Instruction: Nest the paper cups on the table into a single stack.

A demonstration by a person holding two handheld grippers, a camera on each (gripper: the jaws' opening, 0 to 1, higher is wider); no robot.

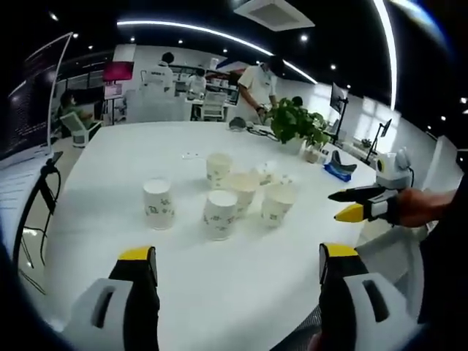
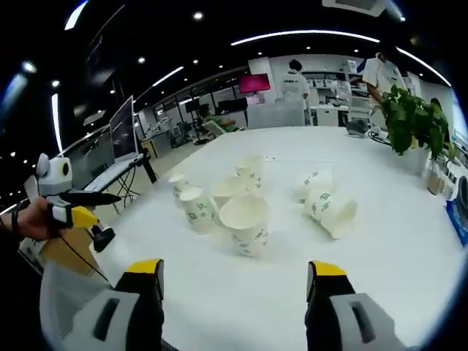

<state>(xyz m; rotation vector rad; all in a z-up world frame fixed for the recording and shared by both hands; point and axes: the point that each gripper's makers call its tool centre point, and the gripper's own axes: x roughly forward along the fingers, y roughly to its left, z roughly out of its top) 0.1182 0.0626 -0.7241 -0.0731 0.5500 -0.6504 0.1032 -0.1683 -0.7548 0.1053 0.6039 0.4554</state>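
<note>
Left gripper view: left gripper [image 1: 238, 274] low over the near edge of the white bench [image 1: 110, 168], fingers spread wide, nothing between them. Paper cups [image 1: 232, 194] grouped mid-bench ahead: one upright cup [image 1: 159, 204] apart on the left, one [image 1: 219, 214] nearest, one [image 1: 219, 169] behind, two more upright close beside, and what looks like a tipped cup [image 1: 272, 172] at the back, hard to tell. Right gripper [image 1: 349, 204] comes in from the right, held by a hand [image 1: 424, 207], off the bench edge, fingers parted and empty. Potted plant [image 1: 295, 123] at the far side, people standing beyond. Right gripper view: right gripper [image 2: 234, 281] over the near bench [image 2: 409, 241] edge, fingers spread wide, empty. Cups [image 2: 241, 205] ahead, none nested: big upright cup [image 2: 246, 224] nearest, three upright ones left of and behind it, two on their sides [image 2: 327, 205] to the right, touching or nearly so. Left gripper [image 2: 91, 207] in from the left, held by a hand [image 2: 33, 218], fingers apart, clear of the bench. Plant [image 2: 413, 121] at far right.
</note>
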